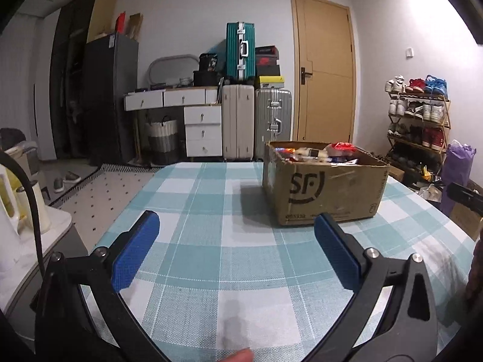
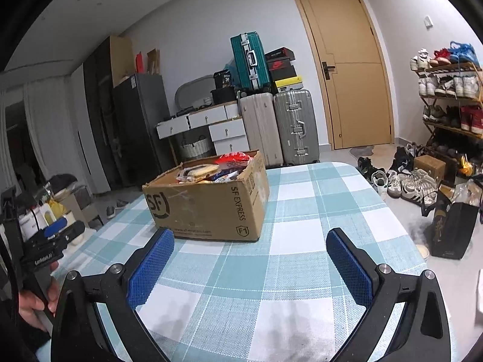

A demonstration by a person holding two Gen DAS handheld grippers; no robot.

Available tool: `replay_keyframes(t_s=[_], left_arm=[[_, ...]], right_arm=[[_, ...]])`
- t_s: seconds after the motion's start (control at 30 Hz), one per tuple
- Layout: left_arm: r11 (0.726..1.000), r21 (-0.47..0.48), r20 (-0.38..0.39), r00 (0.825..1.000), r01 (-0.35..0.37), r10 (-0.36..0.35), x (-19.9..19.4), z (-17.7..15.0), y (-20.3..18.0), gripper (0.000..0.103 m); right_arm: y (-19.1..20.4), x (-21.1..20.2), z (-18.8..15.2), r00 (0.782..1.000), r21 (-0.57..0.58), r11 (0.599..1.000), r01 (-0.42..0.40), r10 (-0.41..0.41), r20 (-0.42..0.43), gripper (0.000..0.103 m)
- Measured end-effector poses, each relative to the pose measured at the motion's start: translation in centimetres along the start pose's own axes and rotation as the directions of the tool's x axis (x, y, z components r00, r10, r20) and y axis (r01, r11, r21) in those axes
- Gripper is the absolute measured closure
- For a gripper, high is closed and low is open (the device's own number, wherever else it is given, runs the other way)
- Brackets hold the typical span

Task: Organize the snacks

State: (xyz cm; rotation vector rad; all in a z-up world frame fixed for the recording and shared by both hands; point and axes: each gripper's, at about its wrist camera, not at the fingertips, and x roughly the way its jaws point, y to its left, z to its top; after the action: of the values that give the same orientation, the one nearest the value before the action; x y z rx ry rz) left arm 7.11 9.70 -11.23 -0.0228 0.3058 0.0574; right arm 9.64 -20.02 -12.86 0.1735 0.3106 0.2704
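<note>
Left gripper (image 1: 235, 229) wide open, blue pads far apart, nothing between them, held above the table (image 1: 196, 259) with its teal-and-white check cloth. Right gripper (image 2: 250, 244) also wide open and empty, over the same cloth.

Cardboard box (image 1: 323, 190) marked SF sits on the table at about 1 o'clock in the left wrist view, beyond the right pad and not touching it. In the right wrist view the box (image 2: 211, 202) is at about 11 o'clock, its near bottom edge just past the left pad tip; contact there cannot be told. Box top open, flaps up. Snacks (image 2: 211, 170) piled inside, mixed packets, a red wrapper toward the back, pale packets in front; the individual items are too small to name.

Left gripper also shows at 9 o'clock in the right wrist view (image 2: 57, 229), held by a hand (image 2: 33, 301) off the table's left edge.

Background at 12 o'clock: suitcases (image 1: 256, 120), a wooden door (image 1: 326, 69). Shoe rack (image 1: 419, 114) at 2 o'clock. Table bare in front of both grippers
</note>
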Motion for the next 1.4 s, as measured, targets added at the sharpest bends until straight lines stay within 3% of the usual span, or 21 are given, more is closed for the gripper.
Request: replay_keyframes(t_s=[0.2, 0.9, 1.4], left_arm=[[1.000, -0.003, 0.007, 1.000, -0.001, 0.001, -0.5, 0.3, 0.1, 0.001], [1.000, -0.003, 0.010, 1.000, -0.001, 0.001, -0.8, 0.5, 0.2, 0.001], [1.000, -0.003, 0.010, 1.000, -0.002, 0.002, -0.7, 0.4, 0.2, 0.001]], right_arm=[[-0.3, -0.5, 0.0, 1.000, 0.014, 1.000, -0.003, 0.003, 0.015, 0.001], [2.8, -1.1, -0.5, 0.998, -0.143, 0.989, 0.039, -0.033, 0.049, 0.001], [2.8, -1.1, -0.5, 0.998, -0.141, 0.989, 0.039, -0.032, 0.050, 0.001]])
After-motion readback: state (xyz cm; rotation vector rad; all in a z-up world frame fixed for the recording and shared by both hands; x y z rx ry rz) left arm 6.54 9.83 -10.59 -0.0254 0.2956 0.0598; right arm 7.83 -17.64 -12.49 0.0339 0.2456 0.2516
